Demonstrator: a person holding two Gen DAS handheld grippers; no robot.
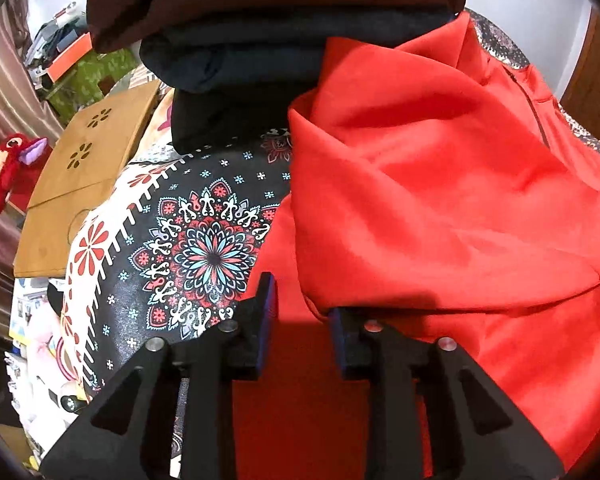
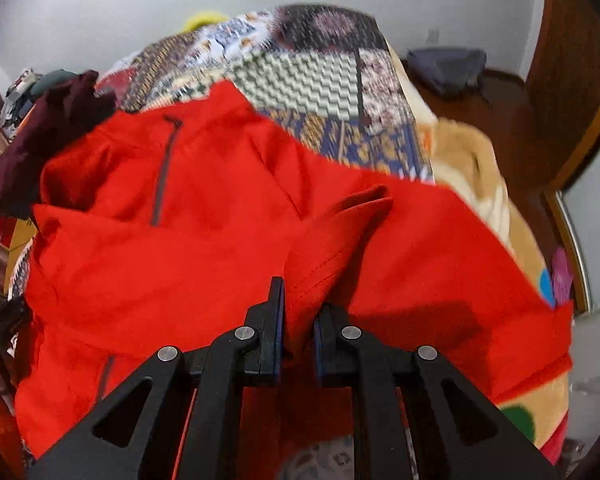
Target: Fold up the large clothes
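My left gripper (image 1: 300, 304) has its jaws spread, with only flat red cloth lying in the gap between them; I can't see them pinching anything. My right gripper (image 2: 300, 304) has its jaws closed in on a raised fold of the red garment (image 2: 228, 216), whose stitched hem runs right between them. The garment spreads ahead of and to both sides of the right jaws, its dark zip ahead and to the left. From the left wrist it bunches ahead and to the right of the jaws. Ahead of the left jaws sits a stack of folded dark clothes (image 1: 260, 40); ahead-left is bare patterned bedspread (image 1: 204, 248), and past its edge, far left, a wooden board (image 1: 92, 160) and a red plush toy (image 1: 8, 172). The orange box (image 1: 70, 56) far ahead-left shows no contents I can make out.
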